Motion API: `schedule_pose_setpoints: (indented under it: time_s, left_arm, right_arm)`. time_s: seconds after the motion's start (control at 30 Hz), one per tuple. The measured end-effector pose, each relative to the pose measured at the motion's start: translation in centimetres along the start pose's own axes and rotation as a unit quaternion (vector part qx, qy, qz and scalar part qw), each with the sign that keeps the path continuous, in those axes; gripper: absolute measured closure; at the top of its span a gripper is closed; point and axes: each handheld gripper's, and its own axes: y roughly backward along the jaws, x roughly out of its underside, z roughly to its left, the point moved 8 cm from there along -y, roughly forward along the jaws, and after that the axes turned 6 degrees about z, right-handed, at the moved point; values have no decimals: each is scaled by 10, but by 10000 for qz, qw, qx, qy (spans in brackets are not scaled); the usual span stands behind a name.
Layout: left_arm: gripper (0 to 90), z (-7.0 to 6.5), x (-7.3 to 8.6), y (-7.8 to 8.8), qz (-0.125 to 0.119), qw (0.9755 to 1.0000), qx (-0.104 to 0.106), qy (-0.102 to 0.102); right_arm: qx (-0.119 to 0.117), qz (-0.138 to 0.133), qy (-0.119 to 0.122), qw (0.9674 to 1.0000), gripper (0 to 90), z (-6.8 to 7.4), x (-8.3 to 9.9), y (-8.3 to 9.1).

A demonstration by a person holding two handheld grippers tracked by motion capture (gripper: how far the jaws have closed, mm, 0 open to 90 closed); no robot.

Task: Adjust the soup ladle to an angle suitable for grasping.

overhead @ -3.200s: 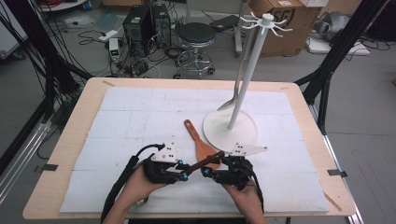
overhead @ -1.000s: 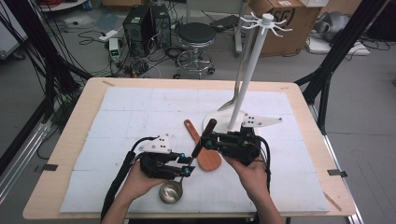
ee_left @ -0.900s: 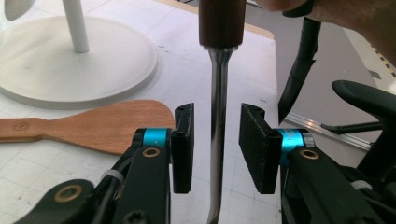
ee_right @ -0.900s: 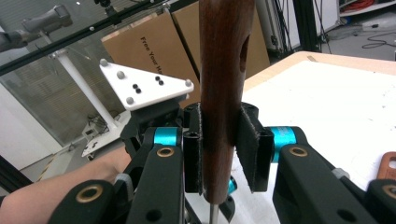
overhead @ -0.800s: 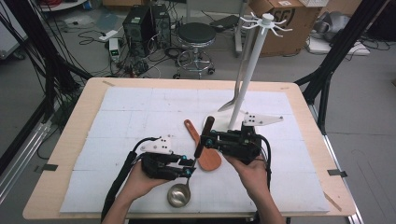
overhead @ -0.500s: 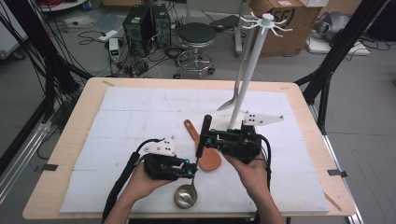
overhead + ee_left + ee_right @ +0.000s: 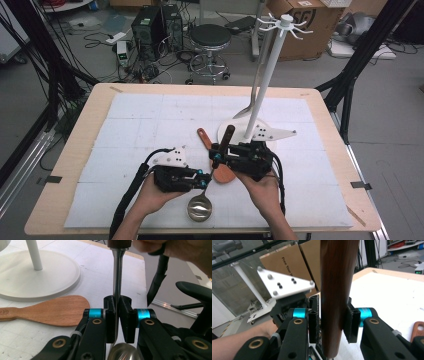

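**A:** Which step are you on?

**B:** A handover, I judge. I hold a steel ladle with a dark wooden handle between my two grippers, at the near middle of the white padded table mat. Its round bowl hangs low toward me, and the handle points up and away, toward the white utensil stand with hooks at the top.

**A:** What is your left gripper doing?

**B:** Its jaws have just been closing. Now they are clamped tight on the thin steel shank, just above the bowl.

**A:** And your right gripper?

**B:** It sits higher, around the brown wooden handle. The right pad presses on the wood; on the left I see a slim gap, so that grip looks loose to me.

**A:** What does the next move call for?

**B:** One gripper should own the ladle before the other lets go. If it is to hang, I think the handle end must rise to a hook on the stand, far and to the right.

**A:** Anything in the way?

**B:** A flat wooden rice paddle lies on the mat just beyond my grippers, beside the stand's round base.
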Motion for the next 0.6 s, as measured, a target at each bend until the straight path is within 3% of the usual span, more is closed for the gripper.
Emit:
schedule_pose_setpoints:
  time_s: [0.23,0.6]
  left_arm:
    - [835,2,0,2,-40,10000,-27,68]
    - [799,2,-1,6,-117,9999,-50,92]
  right_arm:
    - [26,6,21,10000,711,-2,10,-3]
    - [-42,41,48,10000,728,-2,8,-2]
